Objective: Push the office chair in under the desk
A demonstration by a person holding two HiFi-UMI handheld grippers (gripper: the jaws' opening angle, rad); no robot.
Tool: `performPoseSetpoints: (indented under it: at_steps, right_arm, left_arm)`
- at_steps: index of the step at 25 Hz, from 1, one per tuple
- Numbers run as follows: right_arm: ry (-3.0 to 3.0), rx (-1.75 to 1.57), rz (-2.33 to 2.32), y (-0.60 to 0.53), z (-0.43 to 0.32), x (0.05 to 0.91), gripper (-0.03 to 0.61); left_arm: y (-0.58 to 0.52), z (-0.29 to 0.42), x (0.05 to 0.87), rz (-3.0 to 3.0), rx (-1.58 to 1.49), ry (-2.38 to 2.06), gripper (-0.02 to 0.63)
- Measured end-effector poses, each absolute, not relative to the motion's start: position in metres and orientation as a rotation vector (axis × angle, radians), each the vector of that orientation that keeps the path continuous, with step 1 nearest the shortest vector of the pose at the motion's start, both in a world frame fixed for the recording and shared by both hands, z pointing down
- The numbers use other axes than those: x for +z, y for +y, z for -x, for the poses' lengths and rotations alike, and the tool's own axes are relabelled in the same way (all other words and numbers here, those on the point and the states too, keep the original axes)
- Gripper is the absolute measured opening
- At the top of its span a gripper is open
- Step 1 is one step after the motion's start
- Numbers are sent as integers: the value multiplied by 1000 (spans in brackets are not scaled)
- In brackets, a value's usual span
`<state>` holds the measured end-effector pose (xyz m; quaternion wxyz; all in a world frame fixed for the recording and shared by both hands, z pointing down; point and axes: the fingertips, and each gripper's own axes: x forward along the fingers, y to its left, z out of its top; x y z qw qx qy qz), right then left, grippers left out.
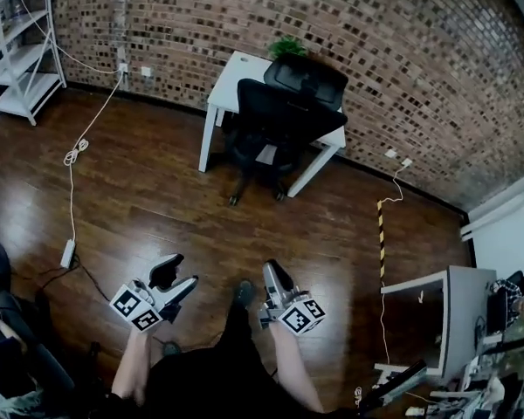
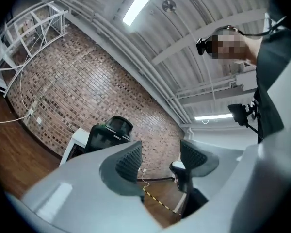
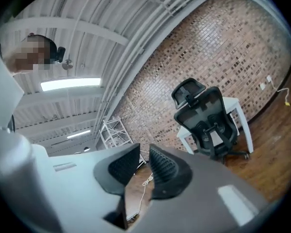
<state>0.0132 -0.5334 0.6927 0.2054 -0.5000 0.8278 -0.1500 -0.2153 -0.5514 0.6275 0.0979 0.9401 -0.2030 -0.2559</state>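
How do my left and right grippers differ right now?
The left gripper has its jaws wide apart; the right gripper has them almost closed. In the head view the left gripper angles rightward, the right gripper leftward. Both are empty and well short of the office chair.

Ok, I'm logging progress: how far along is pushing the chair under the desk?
Looks done: the black mesh office chair sits tucked against the white desk, seat apparently under its top. In hand: nothing; the left hand-held gripper is open and empty, the right hand-held gripper nearly shut and empty, both far from the chair. Left: probably nothing.
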Motion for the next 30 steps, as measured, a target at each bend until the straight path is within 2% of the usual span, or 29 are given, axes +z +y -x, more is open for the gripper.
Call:
performPoseSetpoints:
  at_steps: [3,8,10,11,17,20,23,30]
  right_arm:
    - [2344,-476,1472,-468,42,703,51]
    - [2412,-382,1529,-408,90,637,57]
    - [2450,-329,1522,-401,98,621,69]
    - [2468,-302,1514,-397,100,612,74]
    - [2526,-132,1497,-325,128,582,81]
    - [2518,-109,1509,-290,116,584,81]
    - [2549,-112,1571,-254,71,595,81]
    - [2554,-120,1583,-217,-16,640,81]
  left_arm:
    - [-489,242,625,-2777,-748,-519,443]
    - [-427,268,573,-2858,-722,-454,442]
    - [-418,265,569,-2865,-727,-416,380]
    - [-414,260,566,-2868,-723,-402,373]
    - [-362,259,552,-2887,-684,-380,384]
    - [-340,245,552,-2886,-653,-411,407]
    - [-309,206,563,-2868,-638,-470,443]
    - [-266,108,609,-2898,-514,-539,445]
